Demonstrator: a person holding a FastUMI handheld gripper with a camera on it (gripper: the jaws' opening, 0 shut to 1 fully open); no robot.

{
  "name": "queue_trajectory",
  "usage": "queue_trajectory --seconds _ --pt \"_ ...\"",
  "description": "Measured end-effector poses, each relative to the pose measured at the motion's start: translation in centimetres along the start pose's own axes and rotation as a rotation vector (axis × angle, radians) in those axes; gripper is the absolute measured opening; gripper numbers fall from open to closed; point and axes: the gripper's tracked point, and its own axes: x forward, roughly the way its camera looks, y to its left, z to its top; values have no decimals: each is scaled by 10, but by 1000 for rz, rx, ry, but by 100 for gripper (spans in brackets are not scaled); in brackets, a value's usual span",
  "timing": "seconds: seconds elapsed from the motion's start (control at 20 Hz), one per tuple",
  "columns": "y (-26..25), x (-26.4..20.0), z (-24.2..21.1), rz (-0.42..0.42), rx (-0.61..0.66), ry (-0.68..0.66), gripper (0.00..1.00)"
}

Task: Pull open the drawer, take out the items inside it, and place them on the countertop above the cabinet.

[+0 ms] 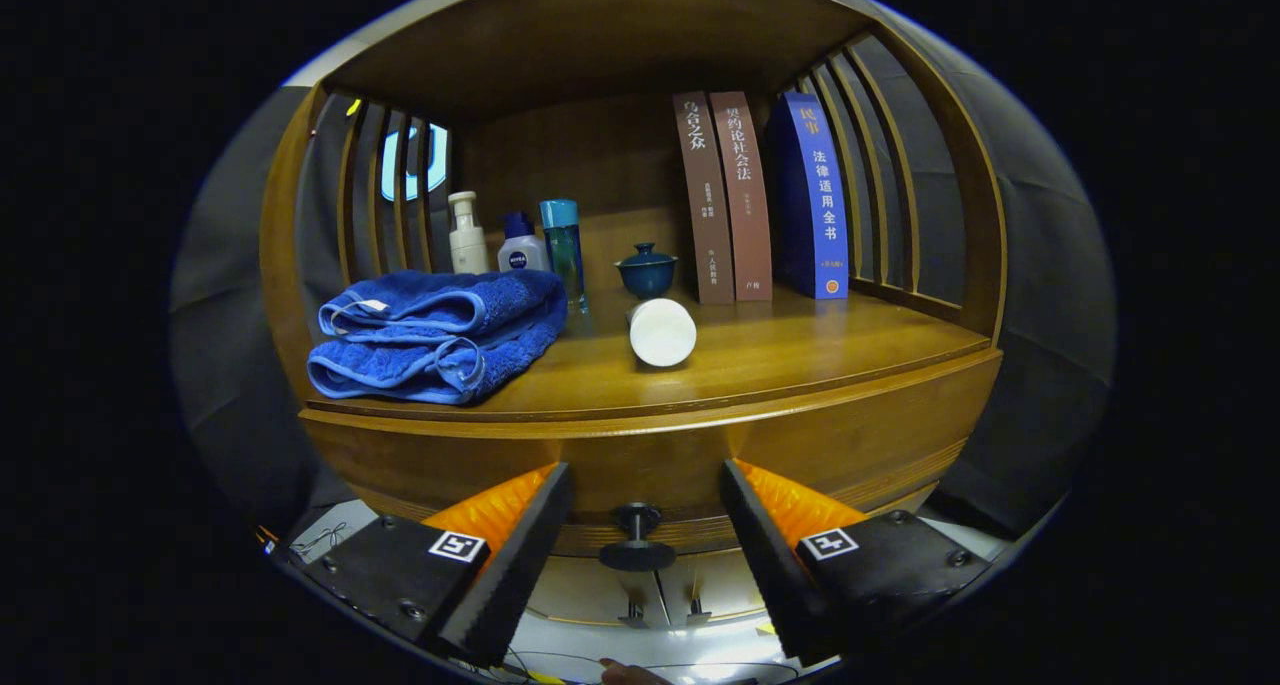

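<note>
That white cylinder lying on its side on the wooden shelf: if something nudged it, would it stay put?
Probably not. The white cylinder lies on its side on the smooth wooden countertop, so it would likely roll. Nothing touches it. The gripper is open, its jaws either side of the dark drawer knob.

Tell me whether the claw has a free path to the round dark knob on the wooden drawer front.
Probably yes. The claw is open, and the round dark knob on the wooden drawer front sits between its fingers with nothing in the gap.
</note>
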Motion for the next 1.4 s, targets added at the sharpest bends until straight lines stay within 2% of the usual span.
queue_trajectory --seconds 0.3,0.55,0.9,1.15,1.4 --pt "2 -37 41 9 -41 -66 100" --pt "21 -96 101 93 -5 -135 100" --pt "31 -183 176 106 -6 -227 99" --pt "34 -223 201 113 -14 -267 99" --pt "38 -238 210 130 -4 -280 99"
